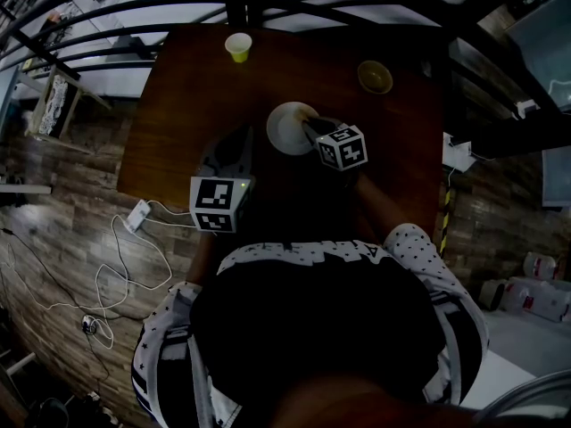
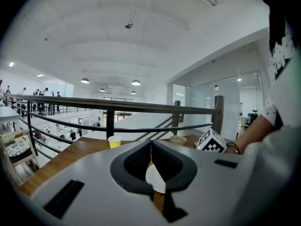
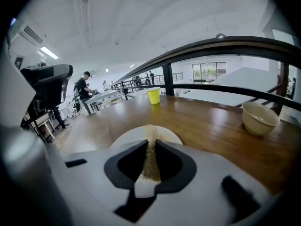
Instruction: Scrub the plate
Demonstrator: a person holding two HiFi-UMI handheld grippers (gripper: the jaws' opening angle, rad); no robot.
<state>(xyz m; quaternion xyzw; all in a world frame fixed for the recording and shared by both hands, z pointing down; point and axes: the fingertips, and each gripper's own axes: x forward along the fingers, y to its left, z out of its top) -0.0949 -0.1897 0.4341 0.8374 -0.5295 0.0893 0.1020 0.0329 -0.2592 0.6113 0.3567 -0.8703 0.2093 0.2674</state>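
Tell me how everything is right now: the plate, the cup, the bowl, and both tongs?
Plate: lying flat on the table, right side up.
Cup: standing upright near the table's far edge.
Bowl: standing upright, looks empty.
Scrub pad: pinched in the right tongs, far end over the plate.
Right tongs: shut on the scrub pad.
Left tongs: shut, holding nothing.

The left gripper (image 2: pixel 151 147) is holding its jaws together, the white plate (image 2: pixel 157 179) showing behind them; a yellow cup (image 2: pixel 114 141) is standing farther off.
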